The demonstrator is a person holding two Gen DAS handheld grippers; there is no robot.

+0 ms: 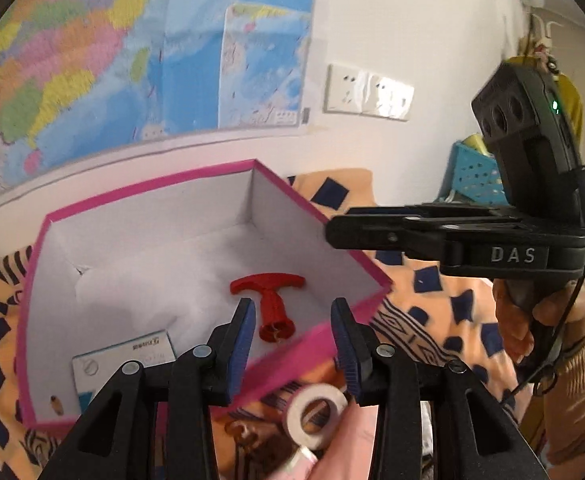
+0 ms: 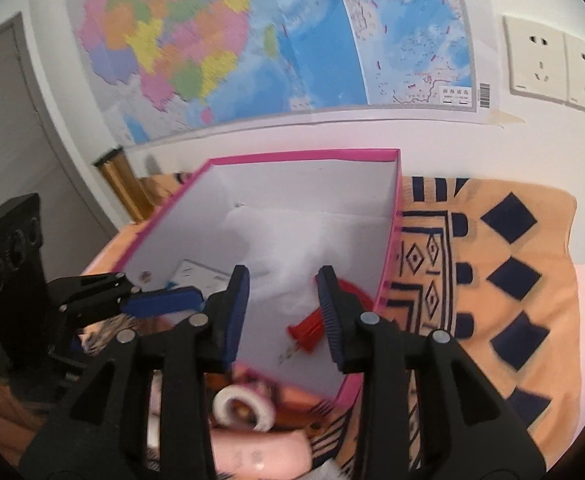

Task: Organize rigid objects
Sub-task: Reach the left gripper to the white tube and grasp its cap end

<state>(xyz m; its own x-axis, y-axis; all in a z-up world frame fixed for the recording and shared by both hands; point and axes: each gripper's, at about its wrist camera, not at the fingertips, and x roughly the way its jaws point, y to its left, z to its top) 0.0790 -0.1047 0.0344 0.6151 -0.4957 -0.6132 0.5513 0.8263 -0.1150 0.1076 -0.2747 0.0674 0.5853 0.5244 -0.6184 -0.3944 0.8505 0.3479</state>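
Two grippers hover over a pink-rimmed box, both with jaws parted and nothing between the pads. The left gripper, low centre of its own view, stands above the box's near wall; the right gripper sits low centre of its view, over the box's near right corner, and shows again at the right edge of the left view, carried in a hand.

Inside the box, a red T-handled piece lies on the white floor, framed between the left pads but well below them; in the right view the same piece lies just beside the right pad, partly hidden. A small white-and-blue carton rests in the box's lower left corner.

Outside, a tape roll lies on the patterned cloth just below the near wall, at the bottom centre of both views. It looks like the next thing to box.

To do that well, one gripper should drop behind the wall, straddle the roll's rim with one pad in the hole and one outside, and close firmly before lifting. The other should stay clear of the box mouth. The roll must clear the wall, or it may snag the rim and tip the box.
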